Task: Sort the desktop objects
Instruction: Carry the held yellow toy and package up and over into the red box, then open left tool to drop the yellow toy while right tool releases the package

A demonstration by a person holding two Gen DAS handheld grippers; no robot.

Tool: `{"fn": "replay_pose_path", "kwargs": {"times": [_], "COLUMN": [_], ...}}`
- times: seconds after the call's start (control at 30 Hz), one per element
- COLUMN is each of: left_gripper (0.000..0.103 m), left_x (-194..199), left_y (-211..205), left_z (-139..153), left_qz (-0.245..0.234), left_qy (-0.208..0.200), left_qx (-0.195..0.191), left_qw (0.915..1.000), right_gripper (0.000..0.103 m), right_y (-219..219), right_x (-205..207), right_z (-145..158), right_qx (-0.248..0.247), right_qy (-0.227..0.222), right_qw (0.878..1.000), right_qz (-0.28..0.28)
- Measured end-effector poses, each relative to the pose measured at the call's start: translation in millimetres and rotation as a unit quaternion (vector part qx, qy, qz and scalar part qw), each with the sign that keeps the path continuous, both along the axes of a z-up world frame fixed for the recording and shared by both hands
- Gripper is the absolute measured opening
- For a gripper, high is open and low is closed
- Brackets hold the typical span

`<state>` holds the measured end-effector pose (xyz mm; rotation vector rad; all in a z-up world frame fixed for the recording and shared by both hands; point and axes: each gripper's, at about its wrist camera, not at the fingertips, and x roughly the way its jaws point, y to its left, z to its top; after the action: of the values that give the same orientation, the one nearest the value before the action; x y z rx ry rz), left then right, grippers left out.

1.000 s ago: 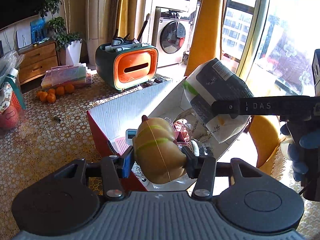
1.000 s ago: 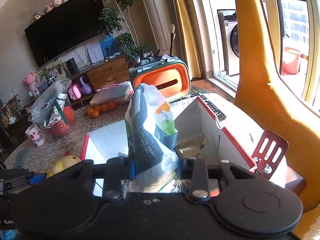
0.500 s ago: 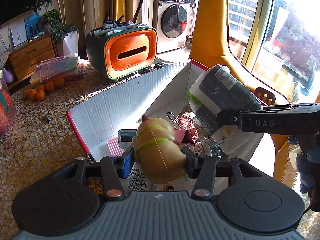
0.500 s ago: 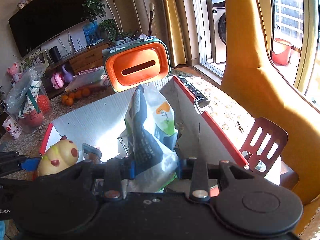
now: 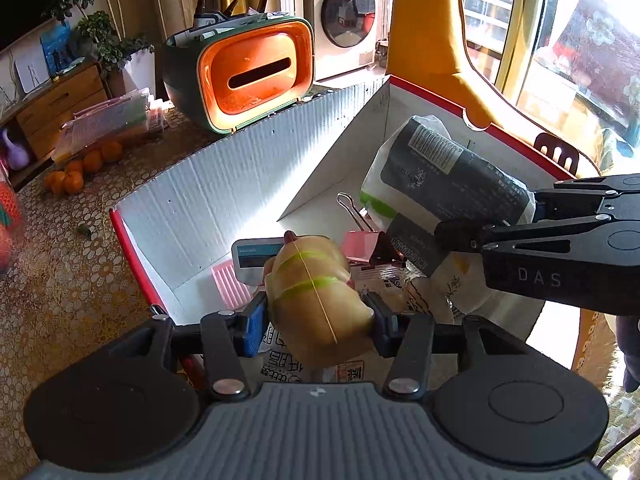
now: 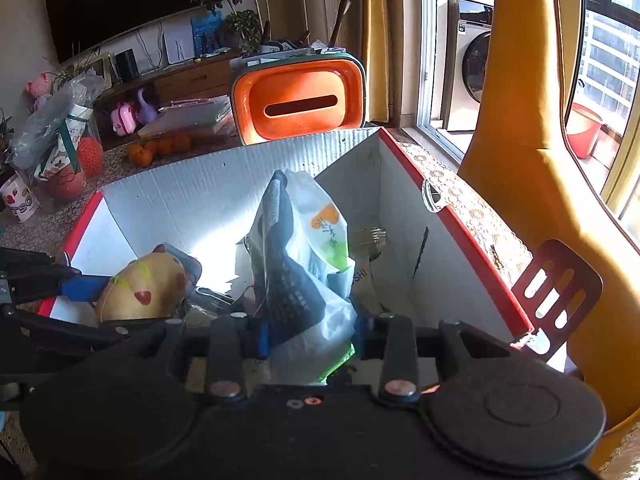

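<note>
My left gripper (image 5: 316,316) is shut on a tan squishy toy (image 5: 316,288) with green stripes, held over the near left part of an open red-edged cardboard box (image 5: 224,184). The toy also shows in the right wrist view (image 6: 140,288). My right gripper (image 6: 310,336) is shut on a white and dark snack bag (image 6: 300,264), held low inside the box (image 6: 400,184). The bag (image 5: 448,176) and the right gripper (image 5: 460,236) show at the right in the left wrist view. Pink clips (image 5: 360,240), a small device (image 5: 252,256) and packets lie in the box.
An orange and green organiser (image 5: 248,76) stands behind the box on the patterned table (image 5: 60,280). Oranges (image 5: 76,168) and a plastic case lie at the left. A yellow chair (image 6: 540,184) and a dark slotted spatula (image 6: 556,292) are at the right.
Both grippers have moved forward and down over the box, with the toy and the bag still held. The bag now sits lower inside the box.
</note>
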<state>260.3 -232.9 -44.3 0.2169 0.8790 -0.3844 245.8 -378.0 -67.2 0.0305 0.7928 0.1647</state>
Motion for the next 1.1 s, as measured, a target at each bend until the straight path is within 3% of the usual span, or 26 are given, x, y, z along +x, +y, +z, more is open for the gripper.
{"fn": "replay_pose_path", "kwargs": {"times": [0.23,0.63,0.7,0.77,1.1], "left_gripper": [0.052,0.073,0.073,0.073,0.073], "left_x": [5,-9,-14,-19,-40], "left_y": [1,8,9,10,35], "left_z": [-3,14,18,22,40], "left_qz": [-0.002,0.003,-0.002,-0.005,0.021], "left_qy": [0.014,-0.004,-0.010,-0.019,-0.049], "left_qx": [0.002,-0.043,-0.046,-0.046,-0.074], "left_qw": [0.9999,0.9991,0.9989,0.9987,0.9958], "right_gripper": [0.040,0.052,0.056,0.066,0.073], "right_y": [2,3,3,2,4], "right_x": [3,-3,-5,-8,-29], "right_z": [-4,1,4,7,27], "right_qx": [-0.018,-0.027,-0.026,-0.025,-0.013], "right_qy": [-0.001,-0.005,-0.006,-0.013,-0.035], "right_qw": [1.000,1.000,1.000,1.000,0.999], "right_qz": [0.005,0.013,0.012,0.009,0.017]}}
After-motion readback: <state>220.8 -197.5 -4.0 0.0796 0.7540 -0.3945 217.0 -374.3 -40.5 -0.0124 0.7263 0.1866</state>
